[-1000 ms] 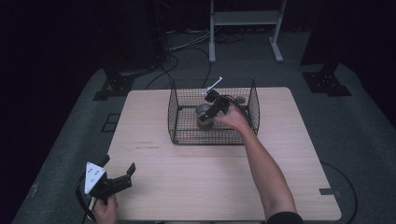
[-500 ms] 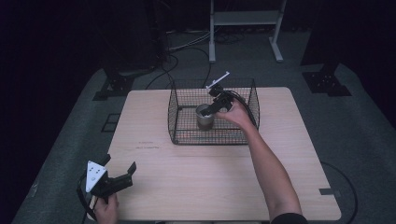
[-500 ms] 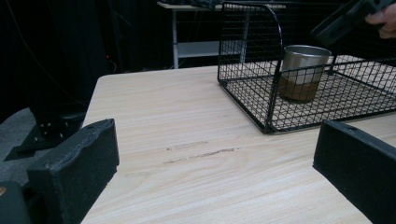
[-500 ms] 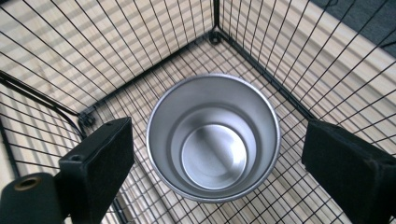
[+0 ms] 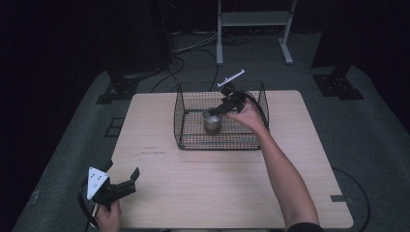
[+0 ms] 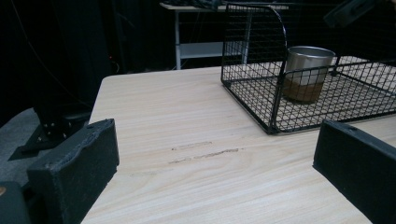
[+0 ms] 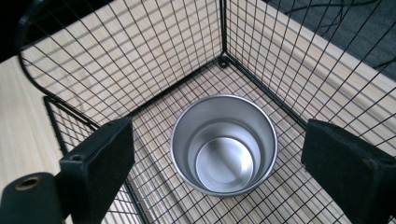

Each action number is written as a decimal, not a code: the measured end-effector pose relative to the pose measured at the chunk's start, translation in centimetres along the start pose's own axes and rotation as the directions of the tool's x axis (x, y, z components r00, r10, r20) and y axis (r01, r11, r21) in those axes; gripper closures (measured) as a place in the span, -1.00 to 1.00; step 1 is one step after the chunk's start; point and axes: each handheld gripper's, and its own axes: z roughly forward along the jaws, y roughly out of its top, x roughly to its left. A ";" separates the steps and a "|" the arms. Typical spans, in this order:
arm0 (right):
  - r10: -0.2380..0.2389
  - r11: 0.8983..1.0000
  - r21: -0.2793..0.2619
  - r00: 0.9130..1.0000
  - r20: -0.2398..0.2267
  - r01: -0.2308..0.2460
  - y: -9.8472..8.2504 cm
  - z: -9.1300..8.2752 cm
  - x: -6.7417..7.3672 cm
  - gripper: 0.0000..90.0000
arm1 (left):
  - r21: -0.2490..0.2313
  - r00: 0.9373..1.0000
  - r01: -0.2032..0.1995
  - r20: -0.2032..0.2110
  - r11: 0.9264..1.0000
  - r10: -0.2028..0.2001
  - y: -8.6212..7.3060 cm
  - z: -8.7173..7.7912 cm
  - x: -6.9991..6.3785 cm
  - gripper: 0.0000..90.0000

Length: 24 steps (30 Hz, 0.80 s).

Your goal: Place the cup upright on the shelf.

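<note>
A steel cup (image 5: 212,120) (image 6: 308,70) (image 7: 224,144) stands upright and empty in the black wire basket (image 5: 193,140) (image 6: 254,46) (image 7: 140,60) at the back of the wooden table (image 5: 217,183). My right gripper (image 5: 218,110) (image 7: 219,149) hovers just above the cup's mouth, pointing down. Its jaws have just been opening and stand apart, the cup below them and untouched. My left gripper (image 5: 122,169) (image 6: 215,154) rests open at the table's front left corner, nothing between its jaws.
A metal stand (image 5: 251,19) and cables (image 5: 193,48) lie on the grey floor behind the table. Black stand bases (image 5: 121,87) (image 5: 338,84) sit off both back corners. A faint dark scuff (image 6: 205,153) marks the tabletop.
My right gripper has lifted up off the cup, leaving it standing in the basket. The left gripper has not moved.
</note>
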 end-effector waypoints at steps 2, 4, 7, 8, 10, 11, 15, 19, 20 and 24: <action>-0.001 1.000 -0.016 1.000 -0.003 0.001 0.1 -0.6 0.2 -0.80 | 0.005 1.000 -0.001 0.002 1.000 0.001 -0.1 0.0 -0.1 -1.00; -0.005 1.000 -0.026 1.000 -0.012 0.005 0.1 -1.0 0.6 -0.80 | 0.005 1.000 -0.003 0.006 1.000 0.003 -0.1 0.0 -0.2 -1.00; -0.013 1.000 -0.025 1.000 -0.019 0.013 0.1 -1.5 1.0 -0.80 | 0.003 1.000 -0.002 0.000 1.000 0.002 0.0 -0.1 -0.2 -1.00; -0.017 0.999 -0.028 1.000 -0.023 0.016 0.1 -1.6 1.2 -0.80 | 0.003 1.000 -0.002 0.002 1.000 0.002 0.0 -0.1 -0.2 -1.00; -0.023 0.999 -0.029 1.000 -0.021 0.022 0.2 -2.1 1.6 -0.78 | 0.008 1.000 -0.010 0.004 1.000 0.010 0.0 -0.1 -0.2 -1.00; -0.016 0.999 -0.034 1.000 -0.023 0.015 0.3 -2.3 1.7 -0.73 | 0.004 1.000 -0.007 0.003 1.000 0.007 -0.1 -0.1 -0.2 -1.00; -0.016 0.999 -0.041 0.999 -0.033 0.014 0.3 -3.0 2.4 -0.72 | 0.003 1.000 -0.003 0.003 1.000 0.003 -0.1 -0.1 -0.2 -1.00; -0.024 0.999 -0.046 0.999 -0.038 0.022 0.1 -3.6 2.8 -0.72 | 0.001 1.000 -0.006 0.000 1.000 0.006 0.0 -0.2 -0.3 -1.00; -0.025 0.999 -0.046 0.999 -0.038 0.023 0.0 -3.8 2.9 -0.72 | 0.001 1.000 -0.006 0.001 1.000 0.006 0.0 -0.3 -0.3 -1.00; -0.036 0.998 -0.046 0.999 -0.038 0.035 -0.4 -4.5 3.2 -0.72 | 0.000 1.000 -0.004 0.001 1.000 0.004 0.0 -0.2 -0.4 -1.00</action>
